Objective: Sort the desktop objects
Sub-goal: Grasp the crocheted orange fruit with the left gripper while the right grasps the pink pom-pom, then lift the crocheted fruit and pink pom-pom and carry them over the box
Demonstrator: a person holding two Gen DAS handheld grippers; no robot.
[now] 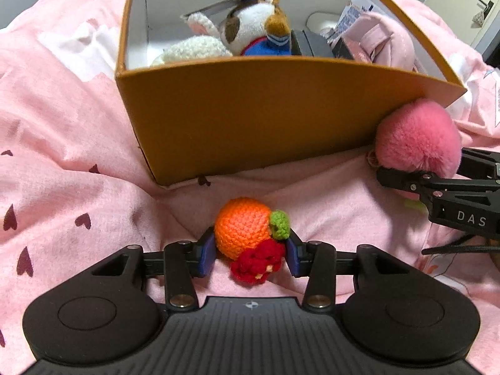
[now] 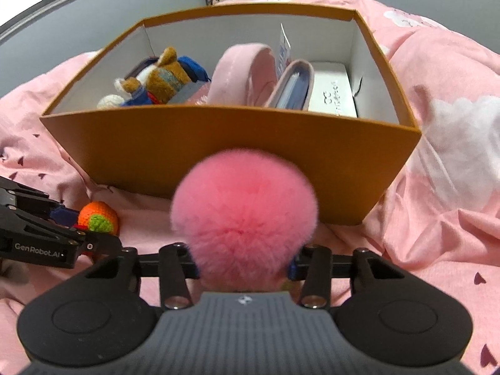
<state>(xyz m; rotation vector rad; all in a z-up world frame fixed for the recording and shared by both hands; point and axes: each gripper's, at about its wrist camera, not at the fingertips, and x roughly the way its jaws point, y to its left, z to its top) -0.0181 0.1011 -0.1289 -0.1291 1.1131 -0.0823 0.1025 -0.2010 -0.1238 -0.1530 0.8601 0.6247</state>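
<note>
My left gripper (image 1: 248,254) is shut on a crocheted orange toy (image 1: 242,231) with a green leaf and a red flower, just above the pink bedding in front of the orange box (image 1: 250,115). The toy also shows in the right wrist view (image 2: 98,217). My right gripper (image 2: 243,265) is shut on a fluffy pink pompom (image 2: 245,218), held against the box's near wall; it also shows in the left wrist view (image 1: 418,137). The box (image 2: 218,153) holds a plush cat (image 1: 256,22), a pink case (image 2: 240,75) and other items.
Pink bedding (image 1: 62,162) with dark hearts and white clouds lies all around the box. A white crocheted toy (image 1: 193,50) and a white carton (image 2: 332,93) sit inside the box. A grey wall (image 2: 125,6) stands behind.
</note>
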